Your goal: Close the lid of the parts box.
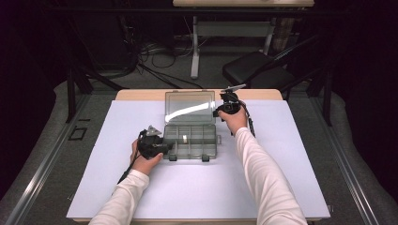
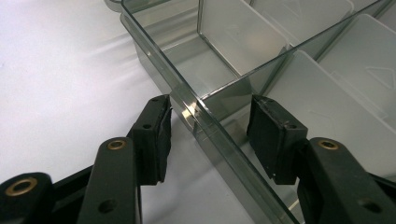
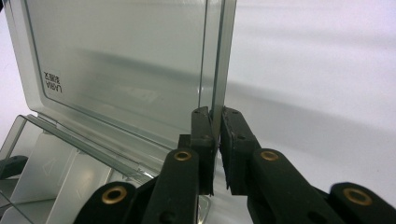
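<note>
A clear plastic compartment box (image 1: 168, 140) lies mid-table with its lid (image 1: 189, 107) standing open at the far side. My left gripper (image 1: 165, 147) is at the box's left front corner. In the left gripper view its jaws (image 2: 210, 112) straddle the box's side wall (image 2: 154, 51), open, with a gap on each side of the wall. My right gripper (image 1: 217, 111) is at the lid's right edge. In the right gripper view its pads (image 3: 216, 114) are pressed together on that thin edge of the lid (image 3: 121, 70). The compartments that I can see hold nothing.
The box rests on a white sheet (image 1: 281, 159) that covers a wooden table (image 1: 136, 94). Behind the table are a black chair (image 1: 256, 68), floor cables (image 1: 155, 51) and the leg of another table (image 1: 195, 47). White sheet stretches to both sides of the box.
</note>
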